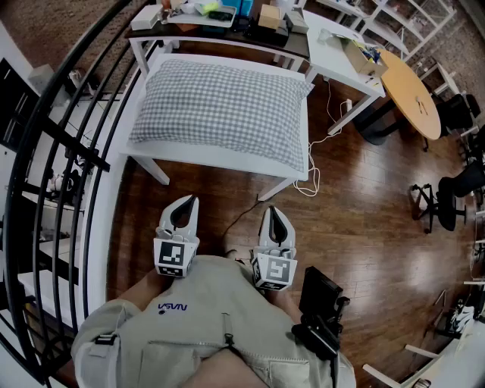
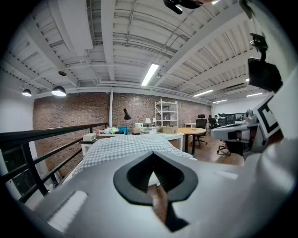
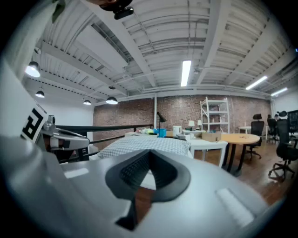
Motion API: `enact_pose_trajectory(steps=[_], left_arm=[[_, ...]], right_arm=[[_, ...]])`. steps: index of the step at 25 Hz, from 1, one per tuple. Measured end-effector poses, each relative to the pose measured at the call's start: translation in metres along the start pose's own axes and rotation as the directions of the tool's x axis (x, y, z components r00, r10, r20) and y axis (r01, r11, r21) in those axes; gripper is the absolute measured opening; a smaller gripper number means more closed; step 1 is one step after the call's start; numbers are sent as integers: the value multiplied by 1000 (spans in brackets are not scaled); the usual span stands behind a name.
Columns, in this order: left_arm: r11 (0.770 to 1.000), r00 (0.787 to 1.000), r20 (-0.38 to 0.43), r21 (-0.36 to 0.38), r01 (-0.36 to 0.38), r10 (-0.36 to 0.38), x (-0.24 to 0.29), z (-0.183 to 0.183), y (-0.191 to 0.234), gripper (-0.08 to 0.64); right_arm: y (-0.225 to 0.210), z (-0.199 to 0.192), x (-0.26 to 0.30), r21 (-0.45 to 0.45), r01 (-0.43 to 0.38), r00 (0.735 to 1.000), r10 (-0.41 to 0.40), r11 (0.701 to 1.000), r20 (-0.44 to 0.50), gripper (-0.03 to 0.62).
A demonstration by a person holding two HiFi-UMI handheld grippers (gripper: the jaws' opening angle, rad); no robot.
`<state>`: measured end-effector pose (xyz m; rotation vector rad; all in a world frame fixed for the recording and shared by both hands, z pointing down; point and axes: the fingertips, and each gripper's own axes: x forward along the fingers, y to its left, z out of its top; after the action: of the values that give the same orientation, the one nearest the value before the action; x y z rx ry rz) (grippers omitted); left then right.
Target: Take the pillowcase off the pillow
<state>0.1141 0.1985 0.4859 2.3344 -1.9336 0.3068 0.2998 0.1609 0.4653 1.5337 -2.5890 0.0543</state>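
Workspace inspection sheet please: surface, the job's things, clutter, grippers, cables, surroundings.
Surface: white table, mostly covered by the pillow.
Job's things: pillow lying flat, checked pillowcase still on.
Clutter: boxes and small items on the desk behind; nothing else seen on the white table.
Grippers: left gripper and right gripper both shut, empty, short of the table.
Cables: white cable hanging from the table's right end to the floor.
Surroundings: black railing, round wooden table, wooden floor.
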Motion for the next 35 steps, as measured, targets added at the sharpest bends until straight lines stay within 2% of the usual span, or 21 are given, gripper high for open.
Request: enact_pose_trajectory(steps=[6,10,13,16,20,25,29,35], left_arm=[[1000,1000,17,16,-23,23,15,8,-22,5],[1000,1000,4,1,-31,31,20,0,-9,5],[999,999,23,-20,-31,32,38,11,19,5],[999,997,79,-53,-15,19,64,36,58,5],[998,990,129,-8,58,-57,103,62,108,5],[993,976,183,-11,119,-115,131,86,167,5],[993,979,169,-13,117,-113,134,75,219,5],[998,993,114,-57,-30,36,126,49,275,5]], right_arm=[[-29,3,10,-34,-29,999,29,999,15,3],[-27,4,26,-40,-27,999,28,999,16,3],[-20,7,49,-42,-7,1000,7,999,10,3],[-15,21,81,-60,47,999,-46,997,17,3],[-3,54,127,-83,122,992,-119,989,43,3],[38,87,186,-110,141,988,-134,984,72,3],[92,94,229,-113,94,994,-86,989,71,3],[141,88,281,-138,-72,996,79,988,40,3]])
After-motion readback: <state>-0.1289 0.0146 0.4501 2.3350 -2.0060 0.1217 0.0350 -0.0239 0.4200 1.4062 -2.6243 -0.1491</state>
